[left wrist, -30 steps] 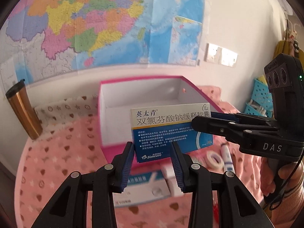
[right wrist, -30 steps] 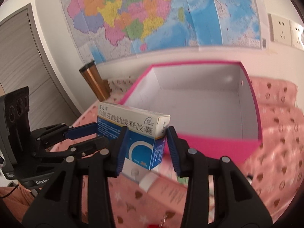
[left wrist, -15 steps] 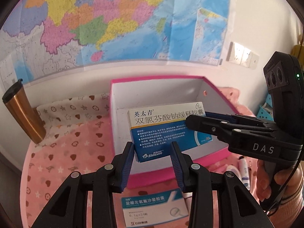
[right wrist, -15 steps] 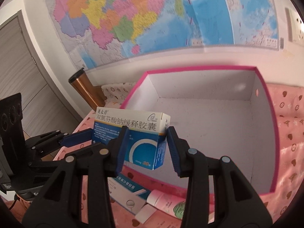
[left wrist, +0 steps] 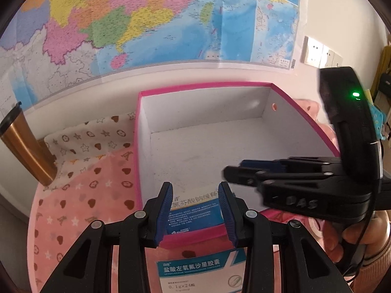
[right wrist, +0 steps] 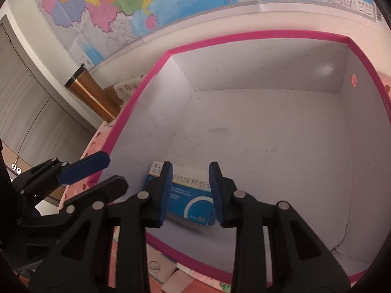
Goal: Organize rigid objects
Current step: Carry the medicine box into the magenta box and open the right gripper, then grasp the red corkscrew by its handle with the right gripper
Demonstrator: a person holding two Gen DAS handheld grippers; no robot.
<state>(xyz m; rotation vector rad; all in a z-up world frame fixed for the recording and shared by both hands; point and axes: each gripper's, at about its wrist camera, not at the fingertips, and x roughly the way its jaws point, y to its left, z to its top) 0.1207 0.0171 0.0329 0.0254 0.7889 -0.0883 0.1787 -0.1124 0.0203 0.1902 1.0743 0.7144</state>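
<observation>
The blue medicine box (right wrist: 189,196) lies on the floor of the pink bin (right wrist: 244,35), near its front wall, low in the right wrist frame. The right claw (right wrist: 190,193) hangs over it, spread wide, pads clear of the box. The left claw (left wrist: 195,213) gapes empty at the bin's front rim; another box (left wrist: 200,269) lies below it.

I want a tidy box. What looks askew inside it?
The blue medicine box lies flat but skewed to the walls of the pink storage box, near its front-left corner. Nothing else stands out.
</observation>
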